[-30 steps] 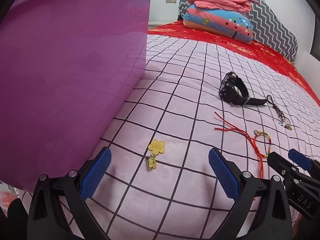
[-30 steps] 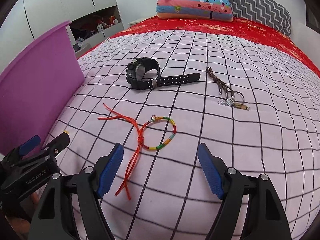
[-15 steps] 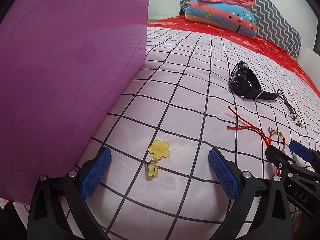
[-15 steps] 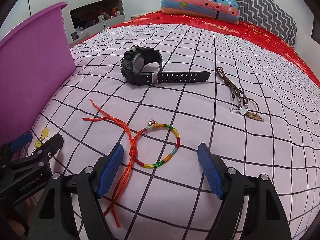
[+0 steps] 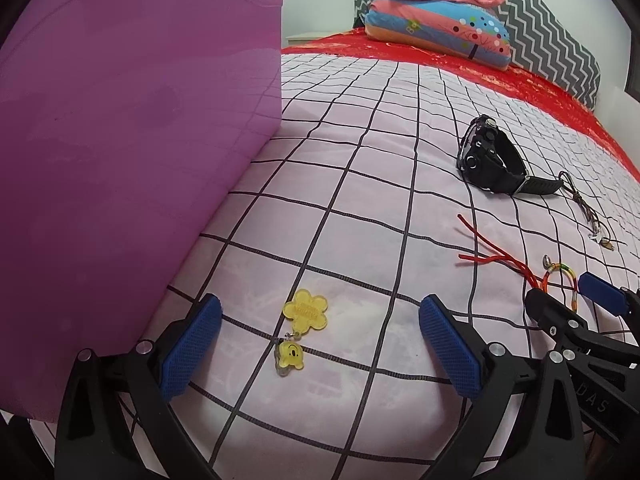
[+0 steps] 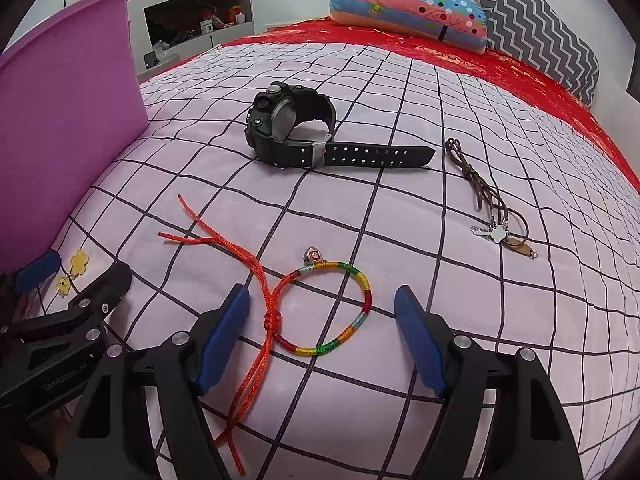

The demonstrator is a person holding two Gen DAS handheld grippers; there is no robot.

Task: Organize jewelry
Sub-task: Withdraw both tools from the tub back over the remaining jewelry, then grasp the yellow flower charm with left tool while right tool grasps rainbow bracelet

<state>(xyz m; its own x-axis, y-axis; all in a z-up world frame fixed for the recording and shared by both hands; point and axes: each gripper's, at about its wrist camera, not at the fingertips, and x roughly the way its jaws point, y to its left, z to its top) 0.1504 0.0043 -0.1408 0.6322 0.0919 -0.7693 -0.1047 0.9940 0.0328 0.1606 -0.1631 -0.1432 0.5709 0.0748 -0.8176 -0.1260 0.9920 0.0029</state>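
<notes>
A yellow flower charm with a small yellow face pendant lies on the pink checked bedspread, between the open fingers of my left gripper. A rainbow cord bracelet with red strings lies between the open fingers of my right gripper. A black watch and a brown cord necklace with pendants lie farther back. The purple bin stands at the left. The charm also shows in the right wrist view.
Folded quilts and a zigzag pillow are stacked at the bed's head on a red sheet. The bin's wall is close on the left. White cupboards stand beyond the bed.
Both grippers have moved forward and lower toward the bed. The charm now lies between the left fingers and the bracelet between the right fingers. Both stay open.
</notes>
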